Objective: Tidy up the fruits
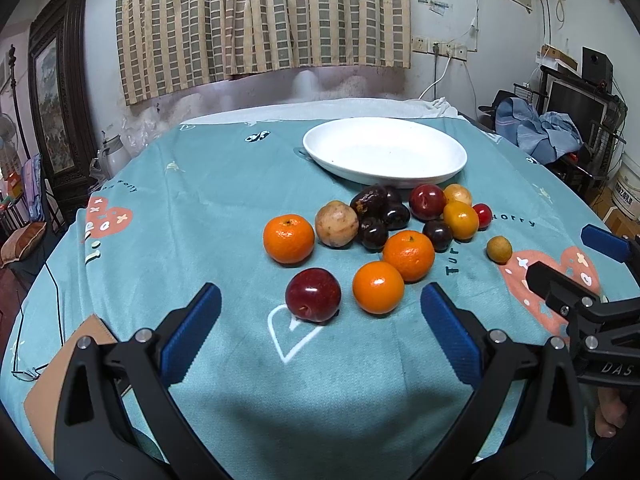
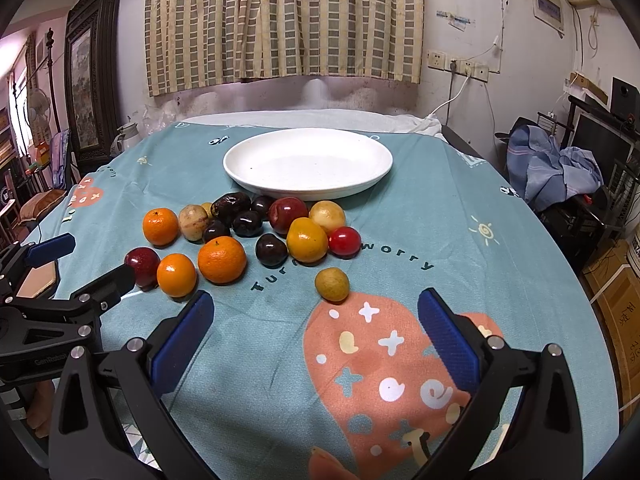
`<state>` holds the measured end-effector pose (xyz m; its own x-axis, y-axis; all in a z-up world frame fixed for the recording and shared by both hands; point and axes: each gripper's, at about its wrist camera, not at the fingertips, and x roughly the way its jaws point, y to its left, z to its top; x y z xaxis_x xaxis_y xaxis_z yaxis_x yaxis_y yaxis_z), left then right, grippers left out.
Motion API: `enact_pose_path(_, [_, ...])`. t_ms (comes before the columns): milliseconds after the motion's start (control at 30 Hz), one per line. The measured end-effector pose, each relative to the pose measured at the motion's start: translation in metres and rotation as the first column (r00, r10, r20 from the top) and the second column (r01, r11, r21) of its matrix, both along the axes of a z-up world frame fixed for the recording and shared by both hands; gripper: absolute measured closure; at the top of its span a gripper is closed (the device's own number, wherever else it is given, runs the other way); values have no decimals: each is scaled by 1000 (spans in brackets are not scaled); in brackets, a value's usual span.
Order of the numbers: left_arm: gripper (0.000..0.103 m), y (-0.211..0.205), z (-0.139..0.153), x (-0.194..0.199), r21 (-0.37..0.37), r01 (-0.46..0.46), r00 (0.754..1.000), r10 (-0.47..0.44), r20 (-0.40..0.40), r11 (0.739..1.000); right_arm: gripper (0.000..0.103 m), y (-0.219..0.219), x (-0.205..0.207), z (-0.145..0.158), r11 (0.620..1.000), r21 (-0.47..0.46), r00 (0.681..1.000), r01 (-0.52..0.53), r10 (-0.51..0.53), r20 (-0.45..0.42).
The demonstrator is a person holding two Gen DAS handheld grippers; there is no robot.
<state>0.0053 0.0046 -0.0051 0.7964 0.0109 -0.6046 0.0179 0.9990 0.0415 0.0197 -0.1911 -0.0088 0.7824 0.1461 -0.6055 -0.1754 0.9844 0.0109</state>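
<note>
Left gripper [image 1: 320,336] and right gripper [image 2: 316,332] hover wide open, empty, level above the tablecloth [image 1: 224,208] before the fruits [image 1: 400,232].

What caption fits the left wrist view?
Open left gripper faces a red plum and oranges; white plate empty beyond.

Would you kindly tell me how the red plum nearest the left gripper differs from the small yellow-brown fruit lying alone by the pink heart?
The red plum is dark red and glossy; the small yellow-brown fruit is dull and tan. The plum is clearly larger. The plum sits next to an orange; the small fruit lies apart from the pile. Both are round and rest on the tablecloth, outside the white plate.
</note>
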Motion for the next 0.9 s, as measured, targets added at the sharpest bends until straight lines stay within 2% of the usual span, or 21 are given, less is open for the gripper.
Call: enact_pose_path(900, [2, 0, -1, 0, 3, 0, 1000, 0, -4, 1000, 1, 1, 0, 0, 1000, 1, 1000, 0, 0, 2])
